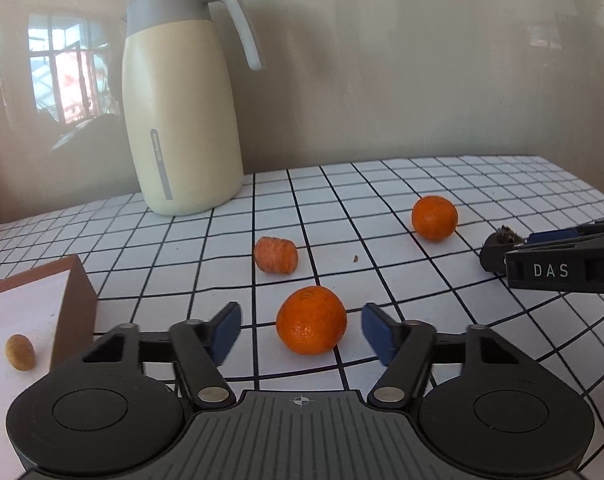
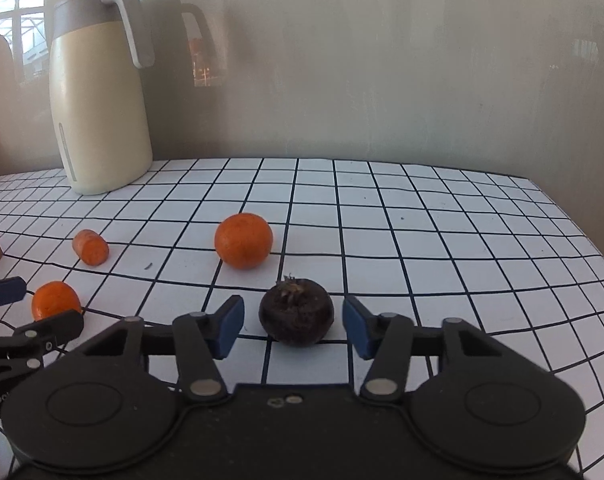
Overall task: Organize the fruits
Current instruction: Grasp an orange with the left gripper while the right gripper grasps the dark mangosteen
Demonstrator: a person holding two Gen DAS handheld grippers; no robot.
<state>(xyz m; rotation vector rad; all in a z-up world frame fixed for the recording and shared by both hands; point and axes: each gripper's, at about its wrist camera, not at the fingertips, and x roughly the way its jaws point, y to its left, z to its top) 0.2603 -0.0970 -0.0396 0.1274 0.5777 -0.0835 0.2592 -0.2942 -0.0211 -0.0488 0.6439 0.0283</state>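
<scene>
My left gripper [image 1: 300, 330] is open, with a near orange [image 1: 311, 320] on the checked tablecloth between its blue pads, not touching them. A second orange [image 1: 434, 217] lies farther right and a carrot piece [image 1: 275, 254] lies behind the near one. My right gripper [image 2: 293, 326] is open around a dark brown round fruit [image 2: 296, 311], with gaps on both sides. In the right wrist view the far orange [image 2: 243, 240], the carrot piece [image 2: 90, 247] and the near orange [image 2: 55, 300] show to the left. The right gripper also shows at the right edge of the left wrist view [image 1: 550, 256].
A tall cream thermos jug [image 1: 181, 120] stands at the back left by the wall. A brown-sided box [image 1: 41, 312] at the left holds a small tan nugget-like piece [image 1: 20, 352]. The table's right edge [image 2: 582, 232] drops off.
</scene>
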